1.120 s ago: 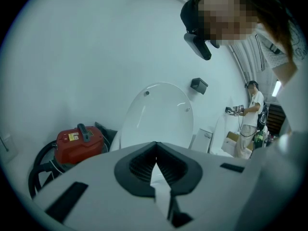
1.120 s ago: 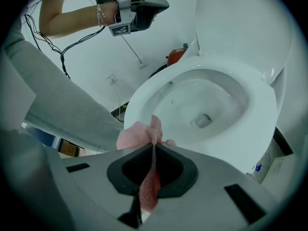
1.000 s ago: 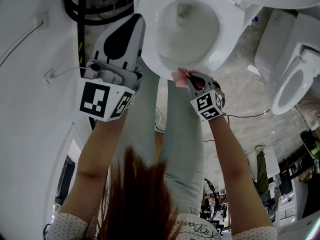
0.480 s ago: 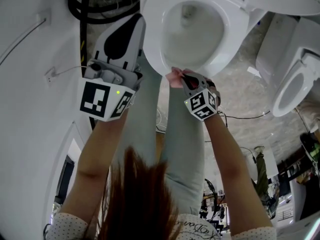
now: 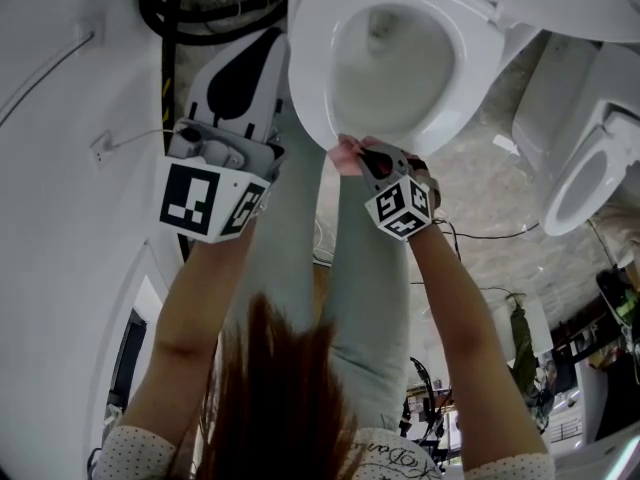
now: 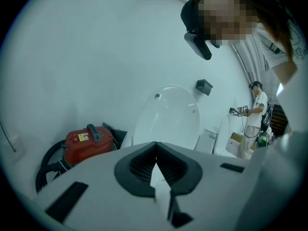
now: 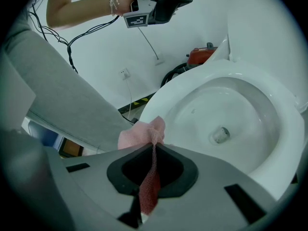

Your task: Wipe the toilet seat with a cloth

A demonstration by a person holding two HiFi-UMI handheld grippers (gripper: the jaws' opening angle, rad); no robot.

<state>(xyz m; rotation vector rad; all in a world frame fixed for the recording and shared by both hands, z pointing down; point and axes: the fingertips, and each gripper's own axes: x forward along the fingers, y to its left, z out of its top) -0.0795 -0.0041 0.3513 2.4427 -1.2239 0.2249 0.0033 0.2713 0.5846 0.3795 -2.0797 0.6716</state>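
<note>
One cloth [image 7: 142,134], pink, pinched tight in right gripper [image 7: 153,147], tuft pushed out ahead at seat's [image 5: 305,88] front rim, presumably for wiping along it. Left gripper [image 6: 155,150] clenched on nothing, parked beside seat, seemingly just keeping clear.

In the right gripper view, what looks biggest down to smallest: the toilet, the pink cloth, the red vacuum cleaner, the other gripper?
Largest: the toilet, by far.
Next: the pink cloth and the left gripper, about alike, so unranked; the cloth is much nearer the camera.
Smallest: the red vacuum cleaner, partly hidden behind the toilet.
</note>
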